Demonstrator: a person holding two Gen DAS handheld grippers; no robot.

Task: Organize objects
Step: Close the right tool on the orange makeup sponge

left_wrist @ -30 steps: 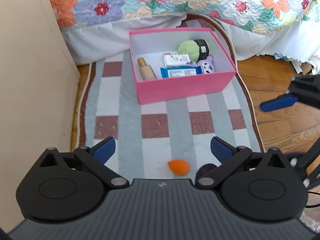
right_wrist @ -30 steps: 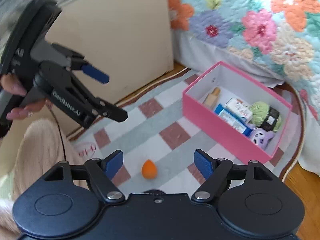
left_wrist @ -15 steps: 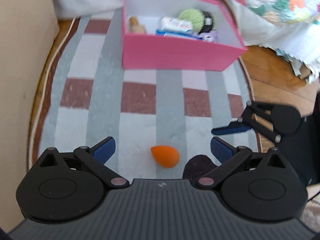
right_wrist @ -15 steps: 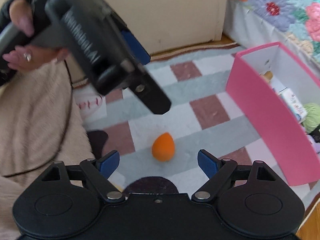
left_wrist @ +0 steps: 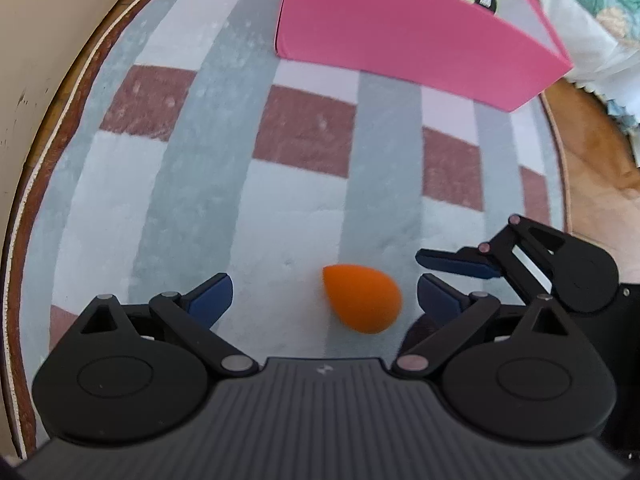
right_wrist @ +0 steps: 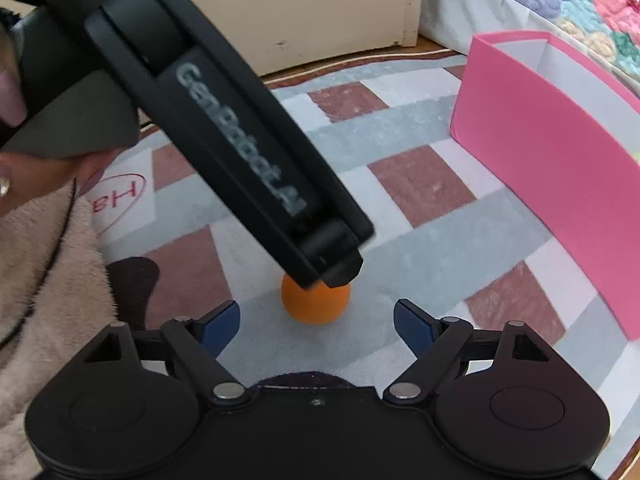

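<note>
Both grippers lower, sponge (left_wrist: 362, 304) between jaws.

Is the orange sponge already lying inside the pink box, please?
No, the orange sponge lies on the checked rug, well in front of the pink box.

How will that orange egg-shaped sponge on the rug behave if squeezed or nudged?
The orange egg-shaped sponge has a matte, foam-like surface, so it probably squashes between pads and weighs little. Its rounded body lies on its side, so a nudge would likely roll it, though the soft checked rug may slow that.
</note>
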